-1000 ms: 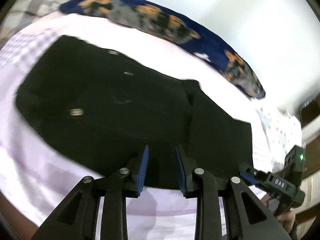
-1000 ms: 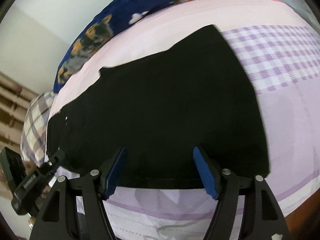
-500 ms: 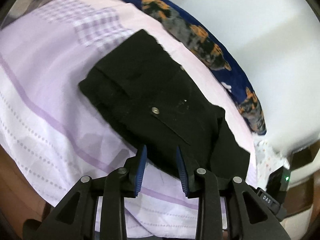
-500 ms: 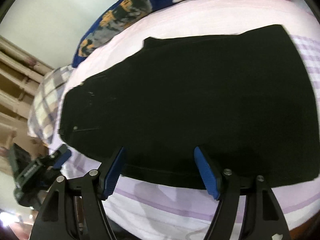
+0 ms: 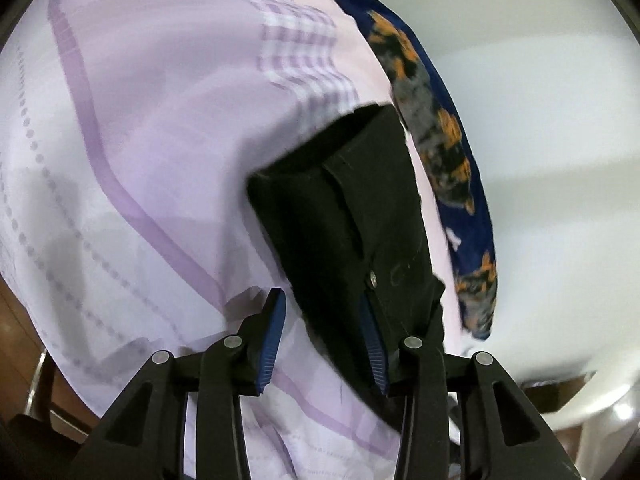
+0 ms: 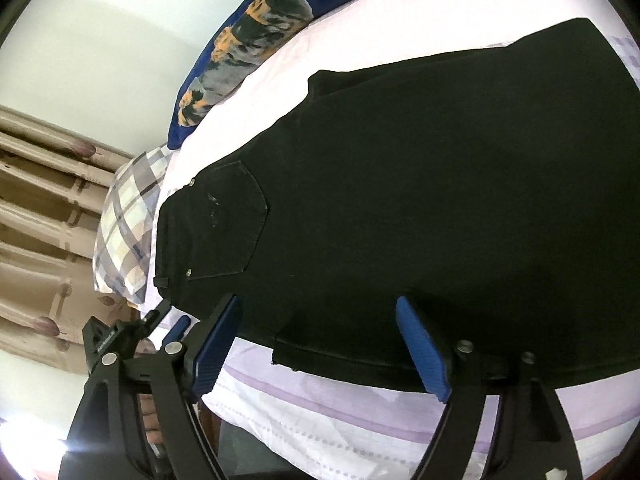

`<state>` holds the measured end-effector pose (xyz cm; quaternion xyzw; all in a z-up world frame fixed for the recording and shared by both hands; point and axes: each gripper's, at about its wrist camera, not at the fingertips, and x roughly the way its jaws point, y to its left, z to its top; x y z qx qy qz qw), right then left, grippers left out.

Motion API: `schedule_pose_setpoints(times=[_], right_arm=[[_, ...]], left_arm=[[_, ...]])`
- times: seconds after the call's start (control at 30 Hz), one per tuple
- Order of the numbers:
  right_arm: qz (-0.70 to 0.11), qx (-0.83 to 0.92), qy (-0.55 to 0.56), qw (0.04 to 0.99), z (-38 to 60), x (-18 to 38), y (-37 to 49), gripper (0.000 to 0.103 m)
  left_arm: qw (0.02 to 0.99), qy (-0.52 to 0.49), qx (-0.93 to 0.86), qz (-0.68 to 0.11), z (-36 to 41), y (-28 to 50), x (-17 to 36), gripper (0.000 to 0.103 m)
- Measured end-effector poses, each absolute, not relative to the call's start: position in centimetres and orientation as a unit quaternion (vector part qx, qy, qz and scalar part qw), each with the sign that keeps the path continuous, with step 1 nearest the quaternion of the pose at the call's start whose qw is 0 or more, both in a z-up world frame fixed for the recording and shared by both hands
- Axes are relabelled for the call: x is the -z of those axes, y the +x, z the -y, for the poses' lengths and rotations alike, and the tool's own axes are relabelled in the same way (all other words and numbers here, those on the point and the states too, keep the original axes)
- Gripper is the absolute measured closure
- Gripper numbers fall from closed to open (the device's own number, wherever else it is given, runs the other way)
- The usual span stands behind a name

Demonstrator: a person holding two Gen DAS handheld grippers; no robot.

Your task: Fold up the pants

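Across the bed (image 6: 360, 412) stretches a pale lilac sheet, smooth cotton with darker purple bands, dotted lines and a checked patch. On it lie the black pants (image 6: 420, 200), a broad flat slab of heavy matte cloth, already doubled over, with a curved back pocket stitched in and small metal rivets at its corners. Their hem runs along the near edge of the bed. Behind them, against the pale wall, rests a long navy pillow (image 6: 248, 40) with orange and grey blotches, and at the waist end a plaid cushion (image 6: 124, 220) sits before beige pleated curtains (image 6: 44, 208).

Seen from the right wrist, the right tongs (image 6: 320, 348) tilt down over the hem, their ribbed blue pads spread wide and having just opened further; the cloth's edge lies between them, not pinched. The left tongs (image 5: 324, 340) hover at the waist corner, angled down, black arms with round pins; their pads have just been parting, with the pants' edge between them but no squeeze visible.
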<state>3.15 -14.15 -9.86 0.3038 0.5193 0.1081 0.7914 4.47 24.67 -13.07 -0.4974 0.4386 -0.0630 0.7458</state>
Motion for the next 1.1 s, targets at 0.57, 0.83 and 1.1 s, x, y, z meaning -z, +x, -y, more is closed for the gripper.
schedule_pose_setpoints(times=[0.57,0.83,1.1], right_arm=[[-0.522,-0.097,0.292,0.795,13.7,9.9,3.5,0.021],[-0.521,-0.097,0.294,0.795,13.7,9.9,3.7,0.020],[-0.520,-0.097,0.298,0.794,13.8,10.0,3.7,0.019]], left_arm=[[0.739,-0.520,0.082,-0.419,-25.2,6.3,13.5,0.047],[0.719,-0.548,0.073,-0.422,-25.5,7.8,13.5,0.041],[0.730,-0.534,0.061,-0.422,-25.6,7.2,13.6,0.063]])
